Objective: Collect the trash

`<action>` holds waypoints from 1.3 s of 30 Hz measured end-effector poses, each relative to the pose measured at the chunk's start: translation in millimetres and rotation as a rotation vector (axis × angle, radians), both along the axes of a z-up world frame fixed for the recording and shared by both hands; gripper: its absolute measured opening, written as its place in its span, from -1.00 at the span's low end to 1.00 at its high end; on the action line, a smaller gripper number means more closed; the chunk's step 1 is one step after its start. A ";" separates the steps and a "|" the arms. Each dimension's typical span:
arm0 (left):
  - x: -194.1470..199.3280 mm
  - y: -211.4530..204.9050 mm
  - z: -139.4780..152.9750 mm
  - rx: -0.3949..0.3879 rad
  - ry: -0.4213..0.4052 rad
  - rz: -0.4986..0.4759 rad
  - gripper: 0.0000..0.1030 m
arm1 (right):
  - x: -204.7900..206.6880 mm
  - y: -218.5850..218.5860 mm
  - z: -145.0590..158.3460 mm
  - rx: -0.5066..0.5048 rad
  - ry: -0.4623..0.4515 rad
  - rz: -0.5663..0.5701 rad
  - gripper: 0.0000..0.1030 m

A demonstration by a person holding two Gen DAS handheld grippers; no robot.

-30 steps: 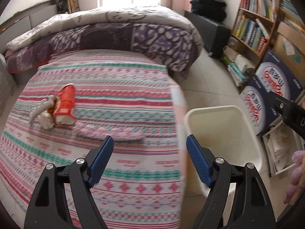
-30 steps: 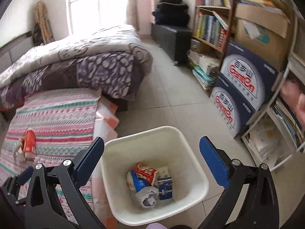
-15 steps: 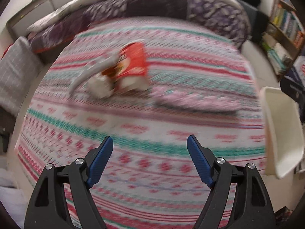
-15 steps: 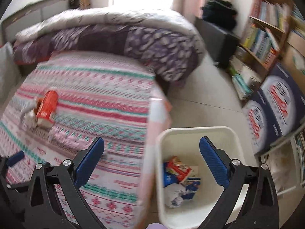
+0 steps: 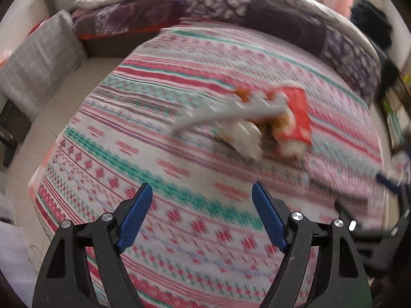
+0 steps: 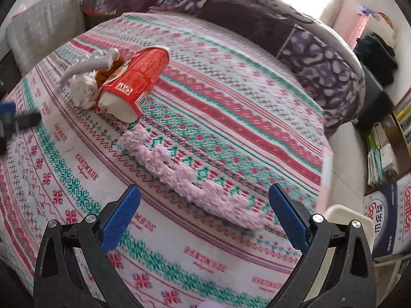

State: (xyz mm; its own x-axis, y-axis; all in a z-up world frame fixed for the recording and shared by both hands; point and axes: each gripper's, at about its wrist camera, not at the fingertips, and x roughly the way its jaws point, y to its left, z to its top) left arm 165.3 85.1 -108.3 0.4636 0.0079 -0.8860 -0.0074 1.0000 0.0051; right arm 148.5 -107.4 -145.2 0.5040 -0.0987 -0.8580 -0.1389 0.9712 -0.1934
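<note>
Trash pile, red cup (image 6: pixel 133 82) plus white wad (image 6: pixel 82 89), upper left on bedspread (image 6: pixel 231 118). Right gripper (image 6: pixel 204 218) empty, closing slightly; left gripper (image 5: pixel 201 215) wide, empty. Risk: cup rolls, loose wad left behind.

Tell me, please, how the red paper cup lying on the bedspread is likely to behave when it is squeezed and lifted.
The red paper cup lies on its side, so a nudge may roll it. It looks thin-walled and probably light, so squeezing could crumple it. Its mouth looks open, so leftovers might spill.
</note>
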 end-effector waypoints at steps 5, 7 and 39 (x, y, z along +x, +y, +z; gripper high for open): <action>30.1 19.3 4.4 -0.038 -0.018 0.031 0.51 | 7.5 6.0 -4.4 0.070 0.038 0.041 -0.09; 40.8 17.0 5.1 -0.041 -0.033 0.004 0.51 | 7.3 10.7 -2.5 0.048 0.038 0.042 -0.24; 30.7 11.3 42.0 -0.239 -0.055 -0.016 -0.55 | -46.4 -35.9 96.3 0.317 -0.141 -0.079 -0.41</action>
